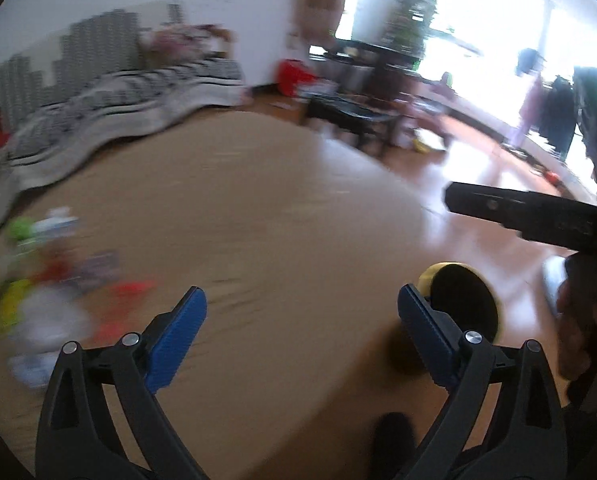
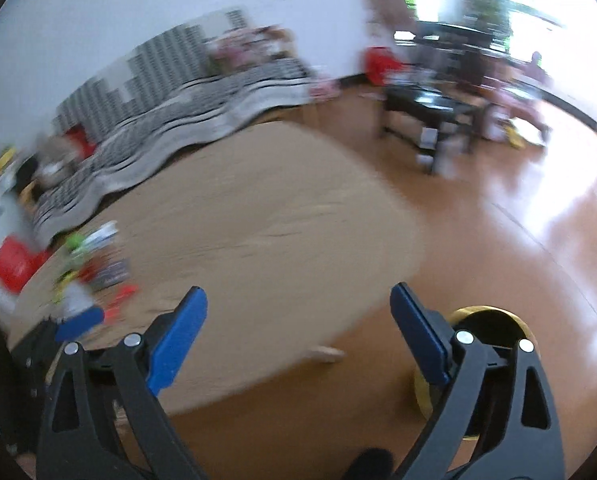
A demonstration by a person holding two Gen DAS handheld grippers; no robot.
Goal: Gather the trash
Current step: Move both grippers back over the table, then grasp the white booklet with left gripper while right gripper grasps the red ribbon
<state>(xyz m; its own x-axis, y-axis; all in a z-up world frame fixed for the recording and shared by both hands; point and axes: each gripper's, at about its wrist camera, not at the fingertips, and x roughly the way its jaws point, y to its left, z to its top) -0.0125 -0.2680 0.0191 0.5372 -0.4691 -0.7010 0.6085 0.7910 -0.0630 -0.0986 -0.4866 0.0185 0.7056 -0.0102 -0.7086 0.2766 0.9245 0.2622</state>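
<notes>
Both views motion-blurred. Left gripper (image 1: 302, 312) wide apart, holding nothing, over the tan table (image 1: 258, 200). Right gripper (image 2: 298, 308) also spread, nothing between its pads, above the table edge. Trash (image 1: 54, 276) sits in a colourful pile at the table's left side. Yellow-rimmed bin (image 2: 486, 360) on the floor (image 2: 538, 240), right.

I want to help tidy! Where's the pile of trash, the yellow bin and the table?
pile of trash (image 1: 54, 280), left wrist view, middle of the blurry colourful heap.
yellow bin (image 2: 490, 314), right wrist view, far rim.
table (image 1: 278, 220), left wrist view, bare top.
</notes>
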